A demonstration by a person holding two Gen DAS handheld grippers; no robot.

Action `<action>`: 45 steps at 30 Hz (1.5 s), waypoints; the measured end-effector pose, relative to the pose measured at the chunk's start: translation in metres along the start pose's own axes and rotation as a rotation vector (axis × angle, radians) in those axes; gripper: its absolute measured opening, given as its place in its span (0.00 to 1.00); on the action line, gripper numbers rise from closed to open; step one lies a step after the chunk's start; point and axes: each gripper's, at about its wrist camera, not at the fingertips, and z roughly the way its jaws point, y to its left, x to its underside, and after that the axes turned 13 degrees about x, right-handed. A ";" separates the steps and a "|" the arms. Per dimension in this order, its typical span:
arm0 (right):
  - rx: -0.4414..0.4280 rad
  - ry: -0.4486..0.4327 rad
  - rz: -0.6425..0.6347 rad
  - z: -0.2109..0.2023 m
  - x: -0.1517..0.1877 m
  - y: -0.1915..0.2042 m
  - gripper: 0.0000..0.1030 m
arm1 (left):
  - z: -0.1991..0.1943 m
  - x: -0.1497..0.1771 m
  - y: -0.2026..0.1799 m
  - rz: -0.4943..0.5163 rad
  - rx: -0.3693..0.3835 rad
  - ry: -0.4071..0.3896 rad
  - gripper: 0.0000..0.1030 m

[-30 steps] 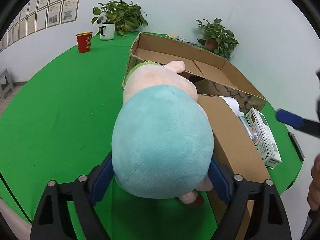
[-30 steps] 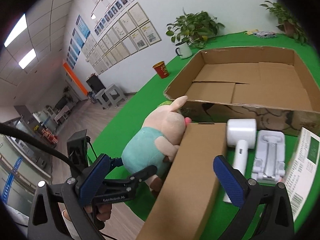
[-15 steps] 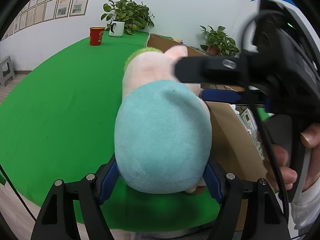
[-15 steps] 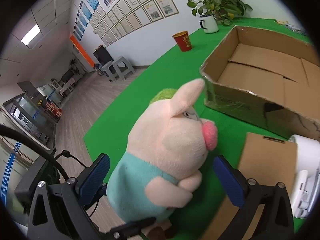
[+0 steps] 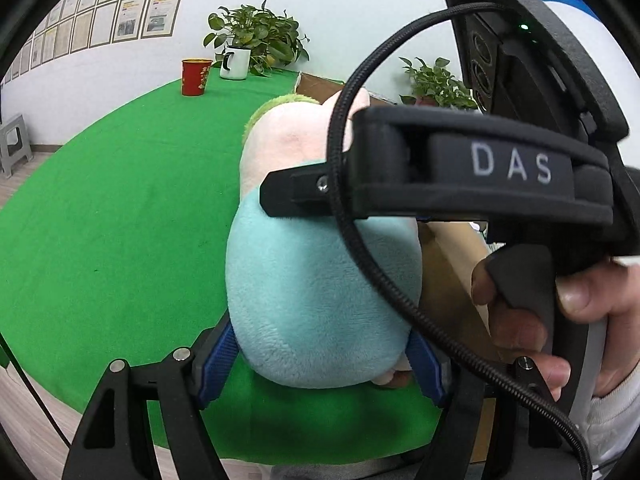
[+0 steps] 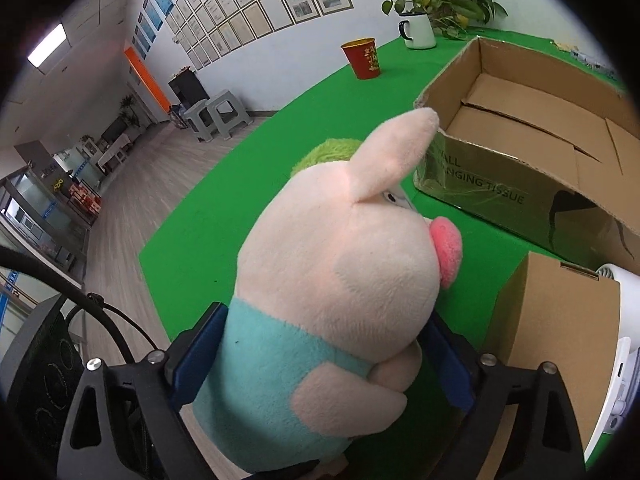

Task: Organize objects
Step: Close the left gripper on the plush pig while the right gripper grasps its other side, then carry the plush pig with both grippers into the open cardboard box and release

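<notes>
step: hand-over of plush pig (image 6: 336,280) | left claw (image 5: 320,360) clamped on its body | right claw (image 6: 320,352) closing around its middle, pads nearly touching | tip: release left only once right is firm

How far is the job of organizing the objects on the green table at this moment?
Done: nothing yet; the open cardboard box looks empty. In hand: the plush pig sits between the jaws of the left gripper, which press its teal body, while the right gripper is closing its jaws around it. Left: the pig, the white device and the flat cardboard piece remain outside the box.
</notes>
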 end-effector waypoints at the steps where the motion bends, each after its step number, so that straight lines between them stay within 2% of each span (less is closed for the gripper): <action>1: 0.005 -0.004 -0.008 0.000 0.001 0.002 0.86 | -0.001 0.000 0.001 -0.003 0.004 -0.004 0.70; 6: 0.019 -0.029 -0.016 -0.002 0.001 0.008 0.79 | -0.007 0.002 -0.002 0.009 0.006 -0.012 0.66; 10: -0.015 -0.056 0.014 -0.010 0.000 0.006 0.76 | -0.014 -0.003 -0.012 0.060 -0.040 -0.011 0.64; 15: -0.022 -0.172 0.034 -0.042 -0.011 -0.003 0.73 | -0.026 -0.022 -0.037 0.153 -0.035 -0.047 0.64; 21: 0.054 -0.335 0.066 -0.099 -0.049 -0.038 0.72 | -0.026 -0.073 -0.090 0.305 0.023 -0.142 0.63; 26: 0.133 -0.485 0.063 -0.157 -0.091 -0.061 0.71 | -0.031 -0.128 -0.133 0.403 0.084 -0.240 0.63; 29: 0.167 -0.536 0.049 -0.175 -0.113 -0.067 0.71 | -0.034 -0.158 -0.150 0.432 0.114 -0.284 0.63; 34: 0.183 -0.534 0.043 -0.175 -0.151 -0.084 0.71 | -0.023 -0.196 -0.158 0.430 0.136 -0.292 0.63; 37: 0.175 -0.511 0.053 -0.169 -0.151 -0.091 0.71 | -0.006 -0.208 -0.168 0.413 0.147 -0.272 0.63; 39: 0.170 -0.497 0.057 -0.161 -0.150 -0.093 0.71 | 0.024 -0.238 -0.158 0.395 0.143 -0.254 0.63; 42: 0.166 -0.457 0.070 -0.138 -0.150 -0.101 0.71 | 0.041 -0.245 -0.147 0.369 0.143 -0.220 0.63; 45: 0.154 -0.421 0.082 -0.118 -0.152 -0.111 0.71 | 0.061 -0.238 -0.140 0.348 0.135 -0.174 0.63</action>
